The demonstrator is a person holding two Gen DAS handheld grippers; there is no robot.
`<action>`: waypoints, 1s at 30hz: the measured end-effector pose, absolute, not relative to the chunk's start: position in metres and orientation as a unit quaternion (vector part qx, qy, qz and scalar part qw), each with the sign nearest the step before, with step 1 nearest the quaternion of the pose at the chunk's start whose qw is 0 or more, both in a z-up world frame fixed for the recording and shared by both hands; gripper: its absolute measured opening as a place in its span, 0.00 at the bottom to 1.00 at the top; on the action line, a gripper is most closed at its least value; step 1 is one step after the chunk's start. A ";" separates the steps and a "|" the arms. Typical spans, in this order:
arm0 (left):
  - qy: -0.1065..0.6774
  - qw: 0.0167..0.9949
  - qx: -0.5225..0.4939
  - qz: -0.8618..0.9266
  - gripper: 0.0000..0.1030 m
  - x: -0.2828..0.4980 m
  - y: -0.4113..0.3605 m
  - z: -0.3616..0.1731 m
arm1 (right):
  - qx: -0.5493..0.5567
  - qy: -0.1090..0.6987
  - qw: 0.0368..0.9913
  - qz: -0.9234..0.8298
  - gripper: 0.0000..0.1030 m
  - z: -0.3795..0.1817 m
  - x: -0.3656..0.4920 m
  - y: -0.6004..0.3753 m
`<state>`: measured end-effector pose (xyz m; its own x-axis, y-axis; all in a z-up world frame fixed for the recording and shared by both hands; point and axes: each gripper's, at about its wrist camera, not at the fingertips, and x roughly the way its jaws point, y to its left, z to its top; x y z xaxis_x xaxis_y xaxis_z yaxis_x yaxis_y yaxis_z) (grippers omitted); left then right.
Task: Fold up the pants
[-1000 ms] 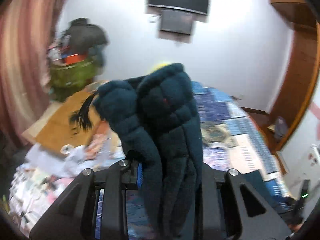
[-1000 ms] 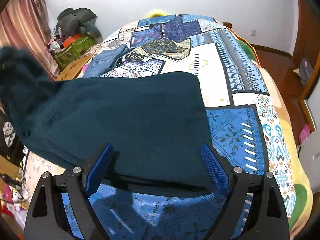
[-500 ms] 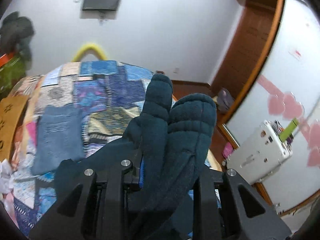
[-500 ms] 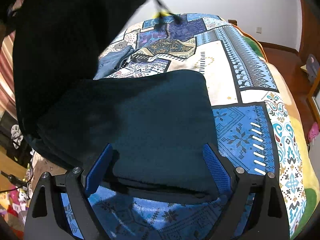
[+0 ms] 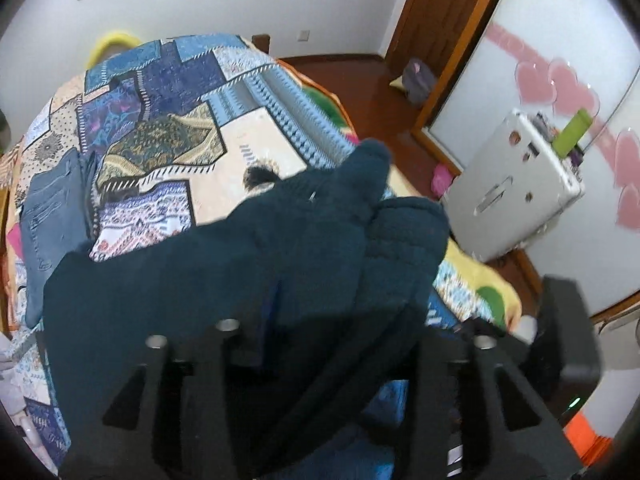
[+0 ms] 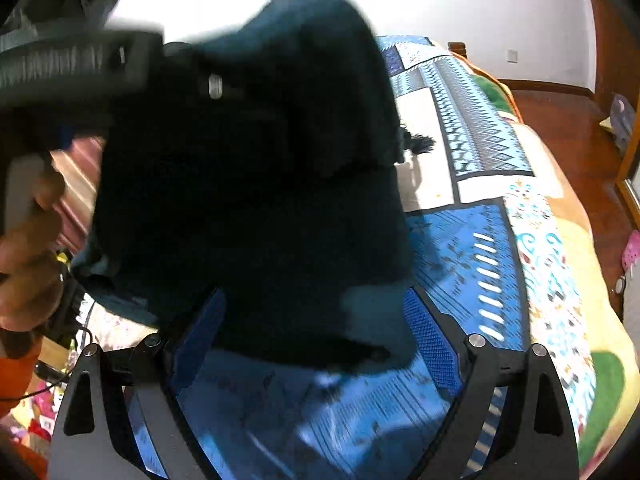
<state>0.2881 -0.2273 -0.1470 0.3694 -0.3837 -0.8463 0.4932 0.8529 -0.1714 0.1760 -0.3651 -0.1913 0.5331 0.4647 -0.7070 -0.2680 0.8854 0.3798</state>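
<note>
Carrying the bunched end of the teal pants (image 5: 280, 264) over the half lying on the bedspread (image 6: 500, 264), left gripper (image 5: 320, 360) clamped on the fabric. Keeping the right gripper (image 6: 312, 336) spread, empty, hovering near the lower edge. Aiming to match edges before letting go.

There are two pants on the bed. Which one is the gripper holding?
The dark teal fleece pants, bunched up in the left gripper. The other pair, the blue jeans, lies flat and untouched on the quilt's far left side.
</note>
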 end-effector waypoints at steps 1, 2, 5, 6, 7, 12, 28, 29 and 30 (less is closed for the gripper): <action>0.499 0.823 0.056 -0.267 0.64 0.283 -0.225 -0.146 | 0.117 0.437 0.867 0.208 0.86 -0.192 0.173 -0.370; 0.498 0.822 0.052 -0.272 0.71 0.278 -0.223 -0.143 | 0.119 0.439 0.867 0.205 0.86 -0.192 0.171 -0.374; 0.489 0.825 0.058 -0.279 0.77 0.264 -0.215 -0.134 | 0.121 0.444 0.867 0.193 0.86 -0.192 0.161 -0.382; 0.482 0.828 0.060 -0.280 0.81 0.260 -0.212 -0.130 | 0.122 0.443 0.868 0.189 0.86 -0.192 0.159 -0.385; 0.474 0.833 0.062 -0.279 0.82 0.256 -0.208 -0.127 | 0.124 0.442 0.869 0.185 0.86 -0.191 0.157 -0.388; 0.404 0.880 0.088 -0.233 0.94 0.251 -0.172 -0.099 | 0.133 0.426 0.878 0.172 0.86 -0.183 0.151 -0.391; 0.484 0.863 0.133 -0.065 0.98 0.406 -0.070 -0.184 | 0.139 0.435 0.873 0.171 0.86 -0.187 0.168 -0.371; 0.491 0.857 0.143 -0.061 0.98 0.410 -0.070 -0.193 | 0.140 0.436 0.873 0.170 0.86 -0.187 0.169 -0.370; 0.502 0.847 0.168 -0.045 0.98 0.416 -0.072 -0.213 | 0.139 0.437 0.872 0.168 0.86 -0.187 0.170 -0.370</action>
